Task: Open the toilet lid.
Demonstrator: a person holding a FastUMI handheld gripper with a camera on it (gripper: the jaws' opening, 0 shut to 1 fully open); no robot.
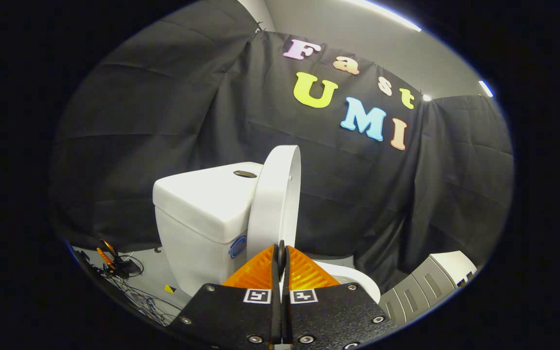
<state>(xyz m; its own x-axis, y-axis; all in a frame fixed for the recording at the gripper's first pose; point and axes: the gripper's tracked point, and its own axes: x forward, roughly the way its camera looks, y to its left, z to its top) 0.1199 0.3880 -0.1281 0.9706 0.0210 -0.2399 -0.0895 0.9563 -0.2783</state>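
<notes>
A white toilet stands ahead of me. Its lid [276, 194] is raised upright and leans back against the white tank [202, 214], seen nearly edge-on. Part of the bowl's rim [353, 279] shows to the right of the fingers. My gripper [280, 255] is just in front of the lid's lower edge, its two orange fingers [256, 270] pressed together with nothing between them. A round flush button [245, 173] sits on top of the tank.
Black cloth walls close in behind and to the right of the toilet. Cables and a small orange-black device [114, 262] lie on the floor to the left. A grey and white cabinet [430, 284] stands at the right.
</notes>
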